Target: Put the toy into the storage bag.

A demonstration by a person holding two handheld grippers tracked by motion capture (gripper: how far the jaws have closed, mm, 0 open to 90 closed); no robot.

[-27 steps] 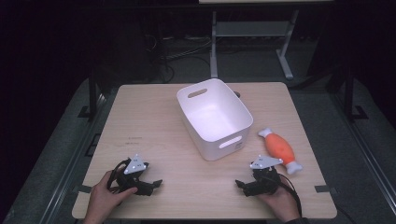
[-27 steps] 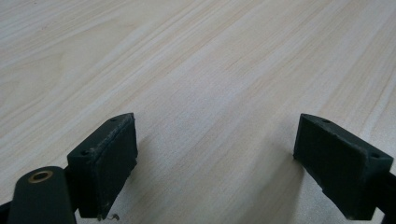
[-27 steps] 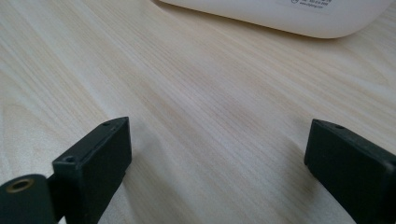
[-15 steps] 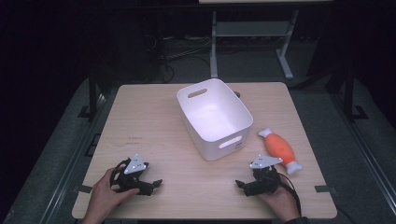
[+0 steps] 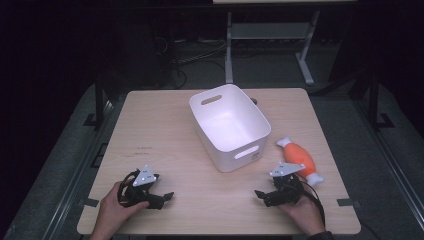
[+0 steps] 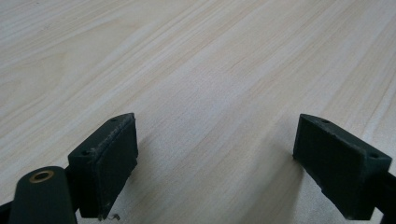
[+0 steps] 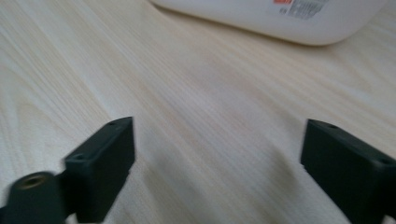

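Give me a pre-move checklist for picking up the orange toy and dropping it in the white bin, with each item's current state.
1. Right hand-held gripper open and empty: ok, jaws wide apart over bare wood.
2. Left hand-held gripper open and empty: ok.
3. Orange toy free to grasp: ok, lying on the table beside the right hand, nothing on it.
4. White bin upright and empty: ok.
5. Right hand-held gripper aimed at the toy: not ok, it points toward the table's middle.
6. Toy's softness or weight: cannot tell.
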